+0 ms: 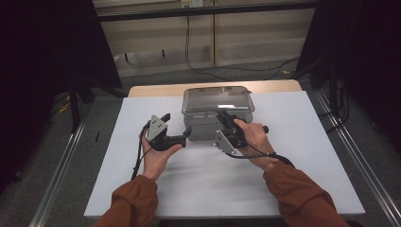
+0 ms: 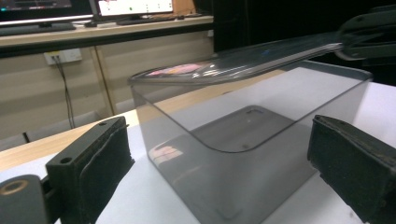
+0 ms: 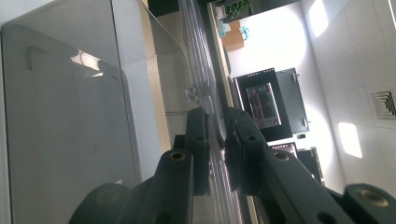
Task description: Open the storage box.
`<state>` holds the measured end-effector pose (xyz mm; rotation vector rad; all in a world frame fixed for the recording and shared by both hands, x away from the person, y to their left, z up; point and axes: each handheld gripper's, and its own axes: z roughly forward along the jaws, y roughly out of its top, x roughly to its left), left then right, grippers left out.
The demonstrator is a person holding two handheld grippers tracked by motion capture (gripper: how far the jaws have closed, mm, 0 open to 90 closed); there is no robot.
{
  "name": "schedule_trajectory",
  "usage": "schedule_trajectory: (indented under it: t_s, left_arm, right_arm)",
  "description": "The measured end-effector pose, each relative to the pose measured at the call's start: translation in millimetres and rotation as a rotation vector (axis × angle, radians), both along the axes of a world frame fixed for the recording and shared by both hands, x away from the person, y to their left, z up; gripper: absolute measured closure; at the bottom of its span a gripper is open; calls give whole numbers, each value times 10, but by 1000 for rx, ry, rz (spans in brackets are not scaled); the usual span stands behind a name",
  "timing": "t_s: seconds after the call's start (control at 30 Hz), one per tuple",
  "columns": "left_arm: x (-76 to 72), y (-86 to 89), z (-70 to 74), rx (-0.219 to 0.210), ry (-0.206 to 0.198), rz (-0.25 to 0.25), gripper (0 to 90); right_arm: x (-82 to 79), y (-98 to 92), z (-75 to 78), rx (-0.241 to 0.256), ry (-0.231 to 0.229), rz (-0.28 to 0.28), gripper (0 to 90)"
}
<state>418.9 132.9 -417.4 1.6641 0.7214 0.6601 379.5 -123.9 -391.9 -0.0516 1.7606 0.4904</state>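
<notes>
- Bench (image 1: 142,189) with a white top; a clear smoky plastic box (image 1: 208,124) stands at the middle of its far half, a wooden strip showing behind it.
- Lid (image 1: 217,98), transparent, sits on top of the box. From the left gripper view the lid (image 2: 243,58) is tilted, its near-right edge raised off the rim of the box (image 2: 219,177), its far end still down.
- Right gripper (image 1: 226,118) at the box's near-right corner, jaws closed narrowly on the lid's edge; the right gripper view has the thin lid (image 3: 210,93) pinched between the two black jaws.
- Left gripper (image 1: 185,137) just beside the box's near-left side, jaws spread wide, holding nothing; the box's corner lies between them but apart from both pads.
- Box interior looks empty, though glare hides part of it.
- Both sleeves are cut off at the bottom edge.
</notes>
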Motion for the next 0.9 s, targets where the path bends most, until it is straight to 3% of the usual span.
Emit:
schedule_trajectory:
  t_s: [0.07,0.17,0.27,0.33,0.37,0.5,0.6,0.9]
  left_arm:
    - [29,-20,-4,-3,-1,-1,59]
    - [43,-49,-5,22,-37,1,70]
    - [60,-51,-10,-7,-27,9,81]
    - [67,-60,-6,-5,-38,19,104]
    - [82,-77,1,27,-46,23,117]
    - [155,-112,4,24,-47,19,151]
    - [163,-121,-1,21,-77,19,220]
    - [137,-166,-8,40,-99,-3,270]
  right_arm:
    - [3,3,3,3,-3,-1,793]
    - [3,-2,3,4,-3,-1,792]
    - [4,-5,4,2,-2,-1,792]
    - [5,-1,2,4,0,1,790]
    - [4,2,-2,3,1,-1,788]
    - [0,24,-21,-2,3,-5,785]
    - [-2,19,-25,2,8,-8,781]
    - [-6,17,-68,0,19,-4,774]
